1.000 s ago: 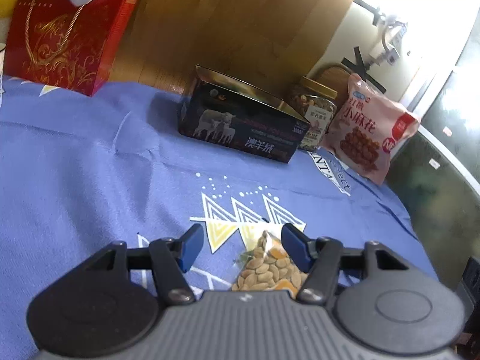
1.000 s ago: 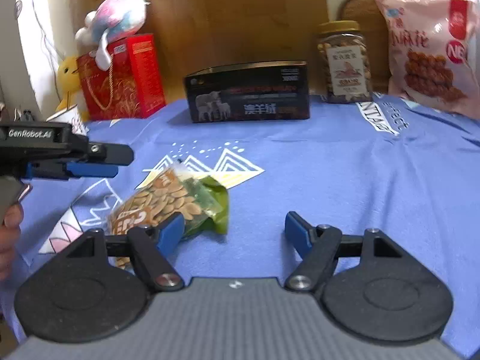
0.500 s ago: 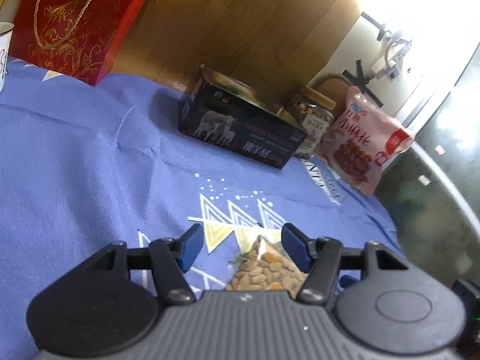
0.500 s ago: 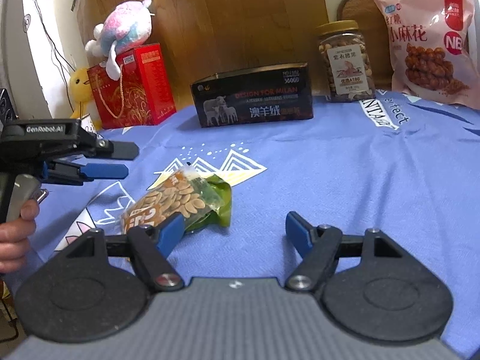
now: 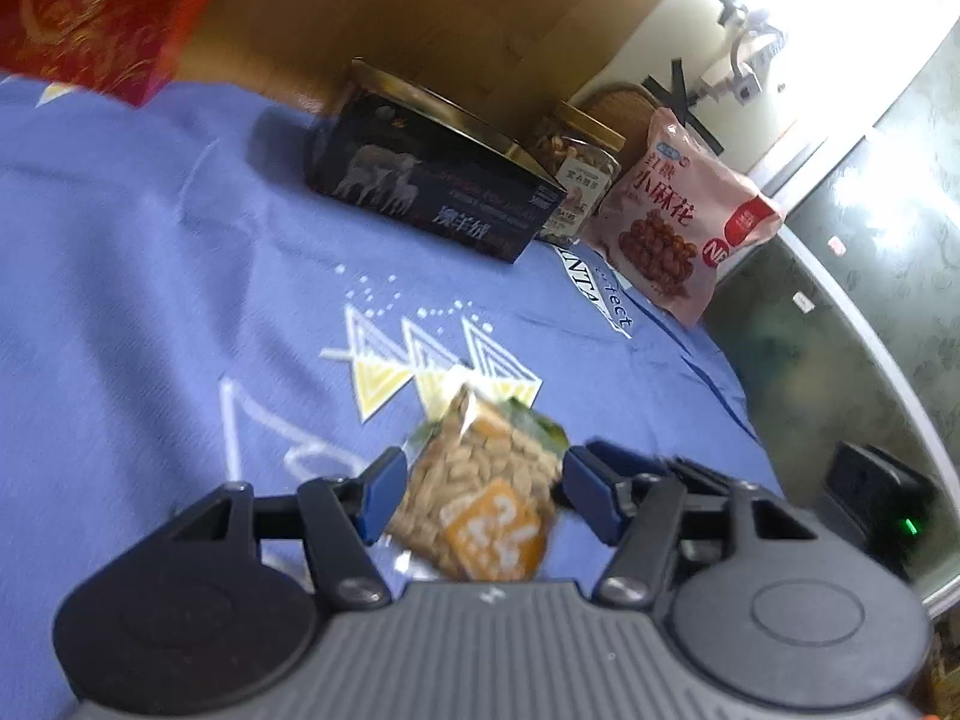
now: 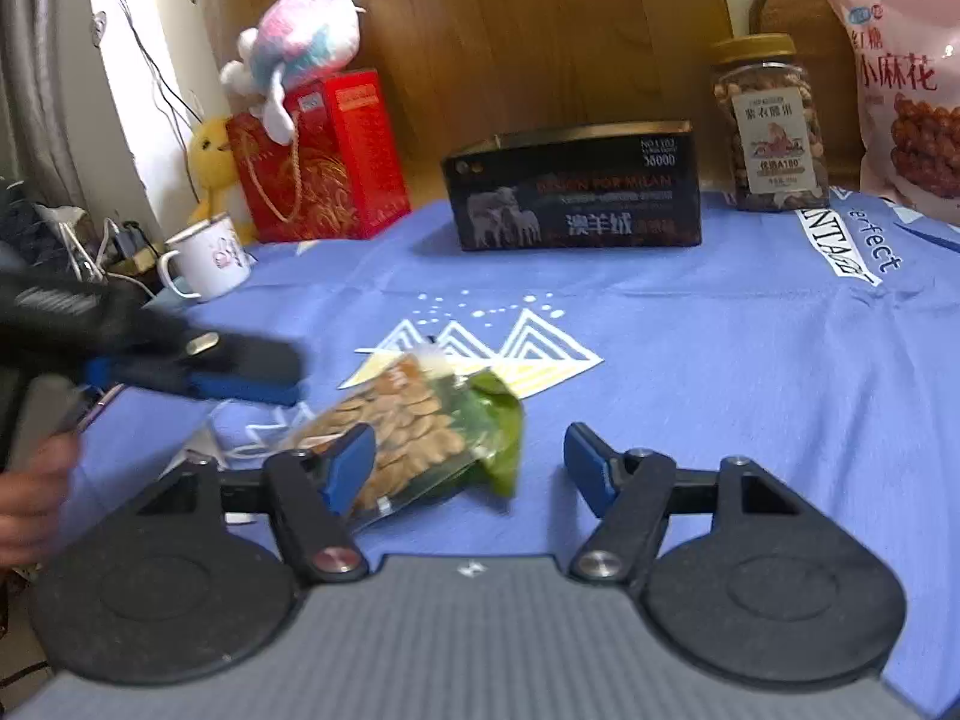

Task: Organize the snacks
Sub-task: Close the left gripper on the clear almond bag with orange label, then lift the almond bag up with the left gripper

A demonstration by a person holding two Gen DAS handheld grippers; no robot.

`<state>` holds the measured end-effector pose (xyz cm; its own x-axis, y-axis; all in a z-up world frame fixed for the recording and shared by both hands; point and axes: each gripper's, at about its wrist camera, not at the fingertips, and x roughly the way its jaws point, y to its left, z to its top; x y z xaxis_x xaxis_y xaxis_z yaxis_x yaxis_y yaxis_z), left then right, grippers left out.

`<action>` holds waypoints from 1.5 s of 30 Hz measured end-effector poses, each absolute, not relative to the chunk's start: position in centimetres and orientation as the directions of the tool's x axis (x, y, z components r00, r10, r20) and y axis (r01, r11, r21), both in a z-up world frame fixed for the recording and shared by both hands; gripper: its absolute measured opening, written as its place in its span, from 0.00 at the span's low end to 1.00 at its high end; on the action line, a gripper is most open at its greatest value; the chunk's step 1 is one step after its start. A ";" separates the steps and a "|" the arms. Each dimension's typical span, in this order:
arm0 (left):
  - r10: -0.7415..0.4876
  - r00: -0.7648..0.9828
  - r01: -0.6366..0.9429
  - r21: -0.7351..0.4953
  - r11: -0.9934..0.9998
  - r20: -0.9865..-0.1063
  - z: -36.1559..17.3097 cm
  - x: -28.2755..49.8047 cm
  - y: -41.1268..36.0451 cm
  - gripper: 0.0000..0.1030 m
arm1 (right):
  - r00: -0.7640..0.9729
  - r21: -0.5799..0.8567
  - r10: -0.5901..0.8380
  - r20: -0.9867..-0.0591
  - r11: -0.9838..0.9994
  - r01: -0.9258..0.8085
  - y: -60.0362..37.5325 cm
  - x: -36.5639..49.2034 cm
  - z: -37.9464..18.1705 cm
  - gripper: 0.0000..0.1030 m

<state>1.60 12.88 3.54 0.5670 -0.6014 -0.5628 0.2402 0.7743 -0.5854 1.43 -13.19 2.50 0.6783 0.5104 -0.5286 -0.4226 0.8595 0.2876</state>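
Note:
A clear packet of nuts (image 5: 480, 480) with an orange label and a green end lies on the blue cloth (image 5: 150, 300). My left gripper (image 5: 489, 489) is open, its blue pads on either side of the packet, close to its edges. In the right wrist view the left gripper (image 6: 264, 375) is blurred and hangs just left of the packet (image 6: 414, 420). My right gripper (image 6: 468, 468) is open and its jaws are closing. The packet's near end lies between them, by the left pad, and the right pad is well clear of it.
At the back stand a black box (image 6: 576, 192), a nut jar (image 6: 771, 132) and a pink snack bag (image 6: 900, 96). At the back left are a red gift bag (image 6: 318, 162), a plush toy (image 6: 300, 42) and a white mug (image 6: 207, 264). A hand (image 6: 30, 498) holds the left gripper.
The left gripper has come forward and tilted, so the nut packet now lies between its pads. The right gripper's jaws have narrowed a little and stand closer to the packet.

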 end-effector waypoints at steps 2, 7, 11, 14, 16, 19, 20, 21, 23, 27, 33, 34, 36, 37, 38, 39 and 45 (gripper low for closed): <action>-0.607 0.578 0.210 -0.619 0.757 -0.546 3.4 0.5 14.0 0.56 | 0.661 0.338 0.547 -0.514 0.837 -0.430 -13.7 1.9 2.5 0.58; -0.648 0.548 0.148 -0.701 0.697 -0.529 1.6 -1.6 14.3 0.54 | 0.573 0.484 0.645 -0.507 0.762 -0.430 -14.5 2.2 1.9 0.31; -0.645 0.567 0.150 -0.706 0.692 -0.512 0.7 -2.0 13.1 0.48 | 0.583 0.495 0.652 -0.484 0.754 -0.432 -15.1 -0.7 2.2 0.23; -0.667 0.562 0.160 -0.727 0.668 -0.489 0.5 -0.5 12.2 0.41 | 0.600 0.543 0.655 -0.459 0.742 -0.393 -16.5 -2.4 2.1 0.22; -0.669 0.556 0.193 -0.705 0.682 -0.494 0.5 0.7 10.8 0.32 | 0.633 0.544 0.625 -0.456 0.759 -0.358 -17.6 -2.6 2.1 0.23; -0.673 0.534 0.233 -0.676 0.699 -0.511 0.7 2.1 8.4 0.29 | 0.683 0.538 0.559 -0.470 0.795 -0.280 -19.1 -2.8 2.1 0.24; -0.674 0.531 0.255 -0.661 0.706 -0.514 0.9 2.1 7.8 0.29 | 0.686 0.548 0.553 -0.473 0.794 -0.263 -19.5 -2.9 2.3 0.25; -0.680 0.528 0.275 -0.655 0.704 -0.509 0.9 2.0 7.3 0.31 | 0.684 0.550 0.551 -0.478 0.795 -0.257 -19.5 -3.1 2.5 0.26; -0.691 0.521 0.293 -0.655 0.697 -0.501 0.5 1.8 7.0 0.33 | 0.682 0.533 0.543 -0.489 0.805 -0.259 -19.4 -3.4 2.7 0.26; -0.713 0.479 0.283 -0.680 0.677 -0.511 0.7 2.4 7.2 0.33 | 0.699 0.557 0.519 -0.493 0.805 -0.204 -19.5 -4.3 2.0 0.24; -0.700 0.485 0.303 -0.650 0.697 -0.524 1.6 1.2 6.7 0.46 | 0.747 0.445 0.450 -0.489 0.865 -0.230 -18.6 -6.5 2.4 0.22; -0.696 0.486 0.299 -0.648 0.701 -0.528 1.4 0.9 6.6 0.48 | 0.755 0.427 0.455 -0.472 0.867 -0.256 -18.4 -6.8 2.7 0.21; -0.695 0.488 0.302 -0.645 0.702 -0.528 1.1 0.3 6.5 0.48 | 0.768 0.389 0.464 -0.440 0.870 -0.303 -17.7 -7.2 3.3 0.21; -0.691 0.493 0.302 -0.641 0.705 -0.528 1.2 0.1 6.5 0.48 | 0.772 0.369 0.464 -0.435 0.874 -0.317 -17.5 -7.3 3.5 0.22; -0.688 0.496 0.302 -0.638 0.709 -0.530 1.2 0.0 6.5 0.48 | 0.764 0.368 0.472 -0.440 0.871 -0.326 -17.5 -7.1 3.5 0.24; -0.685 0.498 0.301 -0.636 0.711 -0.531 1.2 -0.1 6.5 0.48 | 0.745 0.394 0.494 -0.448 0.857 -0.332 -17.6 -6.7 3.3 0.24; -0.675 0.507 0.291 -0.631 0.720 -0.537 1.4 -0.3 6.5 0.48 | 0.644 0.581 0.616 -0.454 0.752 -0.310 -17.8 -4.9 1.4 0.21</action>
<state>-0.34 6.49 1.37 0.5068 -0.6747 -0.5366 0.2906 0.7197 -0.6306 -4.92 -17.82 1.37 0.6439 0.6161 -0.4537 -0.3101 0.7522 0.5813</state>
